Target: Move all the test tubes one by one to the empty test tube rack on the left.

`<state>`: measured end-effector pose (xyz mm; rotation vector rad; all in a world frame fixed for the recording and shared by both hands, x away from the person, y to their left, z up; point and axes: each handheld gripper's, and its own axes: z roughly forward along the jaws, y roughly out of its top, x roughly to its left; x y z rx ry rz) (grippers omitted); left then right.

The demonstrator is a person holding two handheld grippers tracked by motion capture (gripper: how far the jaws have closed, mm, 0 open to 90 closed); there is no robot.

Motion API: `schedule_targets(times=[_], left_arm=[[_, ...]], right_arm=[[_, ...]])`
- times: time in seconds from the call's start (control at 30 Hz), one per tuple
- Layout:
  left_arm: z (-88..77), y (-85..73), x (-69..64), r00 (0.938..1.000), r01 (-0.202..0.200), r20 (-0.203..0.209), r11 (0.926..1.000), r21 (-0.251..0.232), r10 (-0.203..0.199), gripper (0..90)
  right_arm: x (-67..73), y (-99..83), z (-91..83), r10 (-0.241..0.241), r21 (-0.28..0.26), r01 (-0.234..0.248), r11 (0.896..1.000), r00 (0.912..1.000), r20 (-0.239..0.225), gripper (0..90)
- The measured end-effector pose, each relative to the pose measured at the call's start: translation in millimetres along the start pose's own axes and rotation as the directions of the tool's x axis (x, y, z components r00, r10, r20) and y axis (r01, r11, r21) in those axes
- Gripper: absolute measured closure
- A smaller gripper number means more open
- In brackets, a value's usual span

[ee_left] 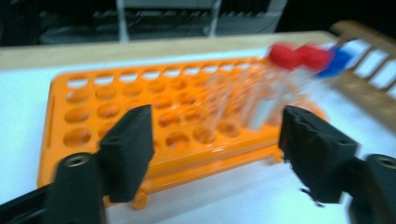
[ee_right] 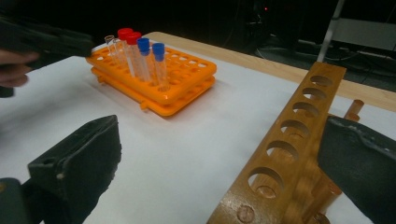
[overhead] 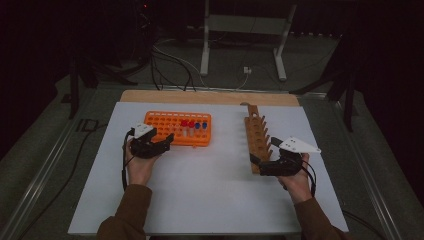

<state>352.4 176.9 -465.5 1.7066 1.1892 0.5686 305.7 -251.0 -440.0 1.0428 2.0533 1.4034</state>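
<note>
Black jaws of the left gripper (ee_left: 217, 154) stand well apart with nothing between them, facing the near long side of the orange rack (ee_left: 116, 116). That view is blurred, so fine detail is lost. From the high view the left gripper (overhead: 167, 140) sits just beside the rack's near left corner, apart from it.

Inside the rack (overhead: 177, 128), toward its right end, stand the tubes (ee_right: 140, 56): two red-capped (ee_right: 128, 35), two blue-capped (ee_right: 152, 48), and one clear tube with no cap (ee_right: 111, 46) at the end of the row. All stand upright in their holes. The rack lies on the white board (overhead: 200, 195), left of centre and toward its far edge.

At the right side of the board lies the wooden rack (overhead: 256, 142), running from near to far, every hole that shows empty (ee_right: 289, 130). The right gripper (overhead: 260, 160) holds at its near end, jaws spread wide. In the right gripper view one jaw stands left of the wooden rack and the other right of it, not pressing on it, though contact at the right jaw is hard to judge.

My reading is that the step in hand is the left gripper's approach to a tube, likely for moving it to the wooden rack. Next, the left gripper needs to swing toward the rack's right end, line its jaws either side of one tube below the cap, close gently, and lift straight up so the neighbours are not knocked.
</note>
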Motion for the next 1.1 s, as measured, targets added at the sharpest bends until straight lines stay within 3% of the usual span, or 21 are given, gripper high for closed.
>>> schedule_targets(times=[0.2,0.33,0.53,0.7,0.9,1.1], left_arm=[[-42.9,2.9,-6.8,0.9984,-0.032,0.043,0.9944,-0.101,0.036,16.2],[-61.8,-6.5,-9.7,0.9972,-0.052,0.048,0.9918,-0.117,0.058,8.1],[-82.3,-23.6,-6.4,0.9987,-0.04,0.026,0.9875,-0.152,0.044,1.4],[-94.0,-30.2,-0.6,0.9997,-0.023,-0.001,0.9842,-0.176,0.023,1.0],[-103.5,-34.0,0.5,0.998,-0.042,-0.054,0.9812,-0.188,0.033,0.5],[-106.7,-34.7,3.2,0.9974,-0.032,-0.07,0.9792,-0.2,0.018,0.5]], right_arm=[[-3.3,-5.9,-6.0,0.001,-0.019,0.0,1.0,1.0,0.008,0.0],[-5.6,-10.4,-9.4,0.002,-0.032,-0.001,0.999,0.9999,0.011,0.0],[-8.7,-15.3,-16.4,0.01,-0.061,-0.009,0.998,0.9998,0.016,0.1],[-11.4,-20.3,-22.0,0.017,-0.076,-0.016,0.997,0.9997,0.018,0.0],[-15.0,-27.0,-30.4,0.029,-0.098,-0.026,0.995,0.9993,0.025,0.0],[-19.8,-33.1,-33.9,0.044,-0.101,-0.039,0.994,0.9979,0.048,0.0]])
